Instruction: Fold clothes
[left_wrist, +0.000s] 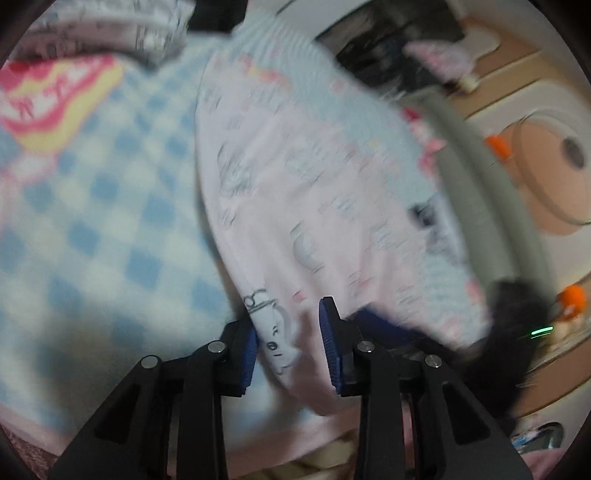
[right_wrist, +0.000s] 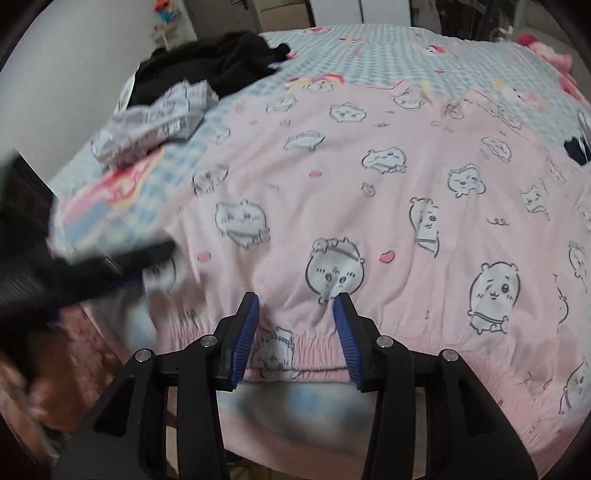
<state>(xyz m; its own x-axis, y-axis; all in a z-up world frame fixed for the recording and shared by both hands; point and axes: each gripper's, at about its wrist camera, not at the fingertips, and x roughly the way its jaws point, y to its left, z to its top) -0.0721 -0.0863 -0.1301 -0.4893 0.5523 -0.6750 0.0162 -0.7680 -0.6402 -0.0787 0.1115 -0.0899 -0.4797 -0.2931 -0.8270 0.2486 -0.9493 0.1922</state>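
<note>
The pink garment (right_wrist: 369, 206) lay spread over the checked bedcover (right_wrist: 369, 48). The right gripper (right_wrist: 297, 332) stood with fingers apart, the elastic hem between them and unpinched. The left gripper (left_wrist: 288, 343) also gaped, a fold of the same cloth between its fingers; whether the pads pressed it was unclear. Beyond the right fingers, to the left, sat a folded pale garment (right_wrist: 147, 125) and black clothes (right_wrist: 207, 62).

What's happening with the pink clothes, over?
Left gripper: cloth between jaws. Right gripper open astride waistband. Pink cartoon-print cotton garment flat on bed. Nothing blocking.
</note>
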